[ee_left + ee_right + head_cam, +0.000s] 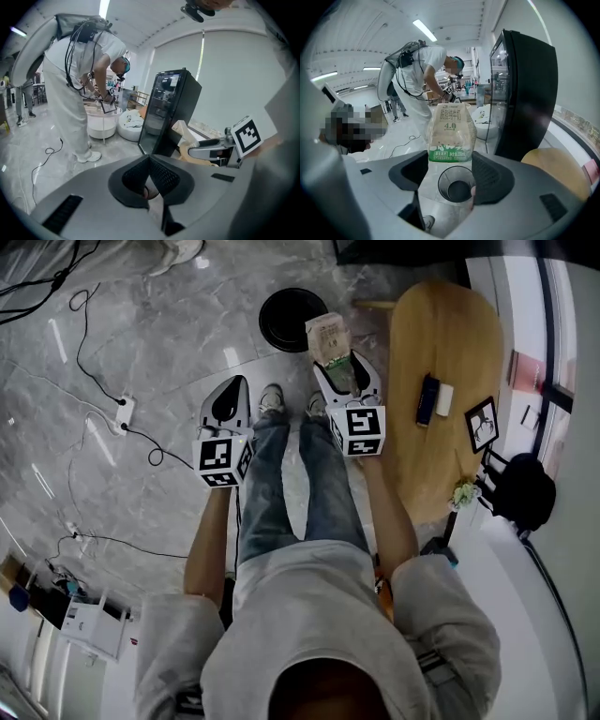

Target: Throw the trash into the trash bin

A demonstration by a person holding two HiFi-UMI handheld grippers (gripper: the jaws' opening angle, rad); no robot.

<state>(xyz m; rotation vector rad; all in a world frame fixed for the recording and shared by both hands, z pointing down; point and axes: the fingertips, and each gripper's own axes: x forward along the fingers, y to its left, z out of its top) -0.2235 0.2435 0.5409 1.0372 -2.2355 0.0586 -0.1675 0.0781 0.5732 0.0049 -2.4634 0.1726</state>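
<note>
I see a light grey top (309, 615), blue jeans (281, 488) and white shoes (271, 399). My left hand-held gripper (231, 390) and right hand-held gripper (339, 371) are white and black, each with a cube (223, 457) of black-and-white squares.

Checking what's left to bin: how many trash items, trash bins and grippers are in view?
Milk carton: 1
Trash bin: 1
Grippers: 2 (left gripper, right gripper)
Total: 4

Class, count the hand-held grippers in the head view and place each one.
2. The left hand-held gripper, shut, is over the floor; the right hand-held gripper holds a milk pack near the trash bin.
</note>
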